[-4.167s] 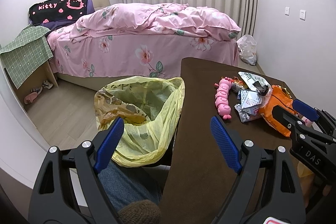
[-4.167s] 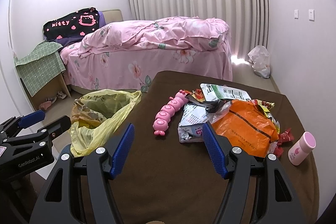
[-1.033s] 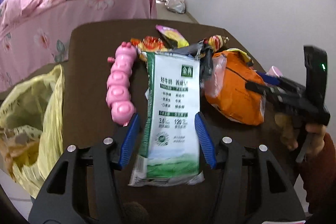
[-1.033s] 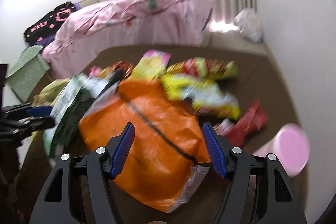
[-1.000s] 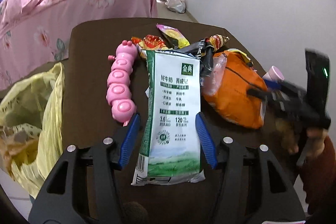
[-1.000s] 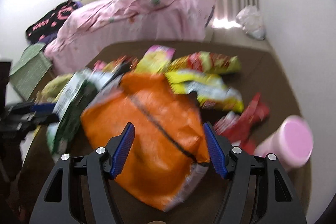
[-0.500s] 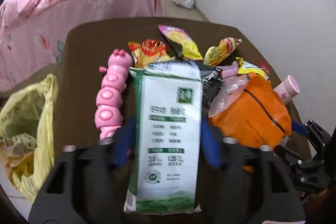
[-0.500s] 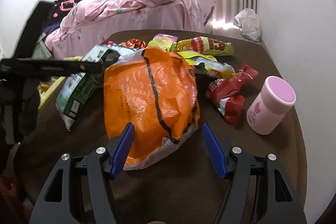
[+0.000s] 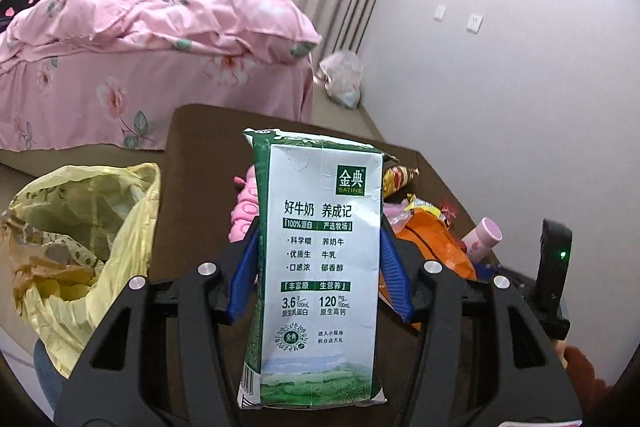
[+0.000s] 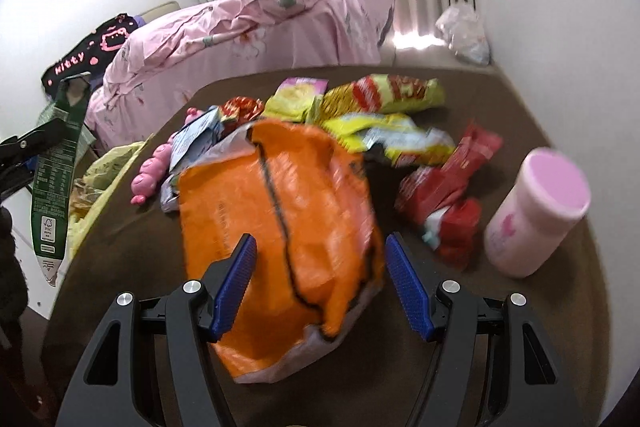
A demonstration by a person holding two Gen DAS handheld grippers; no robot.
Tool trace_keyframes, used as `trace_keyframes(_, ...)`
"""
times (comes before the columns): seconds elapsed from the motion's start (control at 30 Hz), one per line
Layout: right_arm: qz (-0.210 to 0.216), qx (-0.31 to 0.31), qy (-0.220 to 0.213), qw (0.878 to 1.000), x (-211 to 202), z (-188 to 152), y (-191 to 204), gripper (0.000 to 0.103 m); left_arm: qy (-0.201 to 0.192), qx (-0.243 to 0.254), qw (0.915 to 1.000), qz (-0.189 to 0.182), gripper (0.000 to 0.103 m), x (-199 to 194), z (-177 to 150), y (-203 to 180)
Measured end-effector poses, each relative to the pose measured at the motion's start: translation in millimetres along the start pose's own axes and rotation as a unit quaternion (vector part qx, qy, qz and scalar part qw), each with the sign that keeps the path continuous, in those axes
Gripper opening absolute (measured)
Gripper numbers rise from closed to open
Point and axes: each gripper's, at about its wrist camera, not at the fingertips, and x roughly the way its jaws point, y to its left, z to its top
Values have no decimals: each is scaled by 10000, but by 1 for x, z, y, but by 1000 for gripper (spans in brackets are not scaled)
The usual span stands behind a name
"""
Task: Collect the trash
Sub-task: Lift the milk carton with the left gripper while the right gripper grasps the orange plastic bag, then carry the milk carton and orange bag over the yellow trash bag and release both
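Note:
A green and white milk carton (image 9: 320, 247) is clamped upright in my left gripper (image 9: 318, 267), lifted above the brown table (image 9: 200, 155). The same carton (image 10: 52, 163) hangs at the left edge of the right wrist view. A yellow trash bag (image 9: 80, 227) stands open beside the table's left edge. My right gripper (image 10: 318, 255) hovers low over an orange plastic bag (image 10: 280, 211). Its jaws are closing with the bag's near end between them, and the pads do not visibly press on it.
Snack wrappers (image 10: 384, 95), red wrappers (image 10: 448, 195) and a pink caterpillar toy (image 10: 152, 167) lie on the table. A pink-capped bottle (image 10: 536, 215) stands at the right. A pink bed (image 9: 140, 39) and a white bag on the floor (image 9: 340, 79) lie beyond.
My left gripper has lifted the milk carton off the table and tipped upward. My right gripper's jaws have narrowed around the orange bag.

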Motion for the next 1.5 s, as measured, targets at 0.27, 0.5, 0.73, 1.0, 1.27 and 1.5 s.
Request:
trace_keyframes(0.27, -207, -988, -703, 9924, -57, 1, 53, 15, -60, -28, 10000, -69, 52, -21, -9, 4)
trace_keyframes(0.5, -23, -1113, -897, 9897, -84, 9, 75, 15, -25, -160, 9996, -222, 52, -36, -19, 9)
trace_keyframes(0.73, 40, -1223, -823, 9891, -85, 0, 95, 15, 133, 23, 9994, -327, 52, -44, -37, 3)
trace_keyframes(1.0, -67, -1306, -1007, 9863, -92, 12, 110, 15, -114, 87, 9999, 42, 51, -66, -27, 15)
trace_keyframes(1.27, 198, -1580, -1328, 9783, -84, 48, 155, 15, -1453, -255, 9746, 1688, 51, -123, 25, 78)
trace_keyframes(1.5, 488, -1957, -1113, 9731, -38, 77, 205, 15, -1433, -856, 9574, 2355, 51, -97, 26, 147)
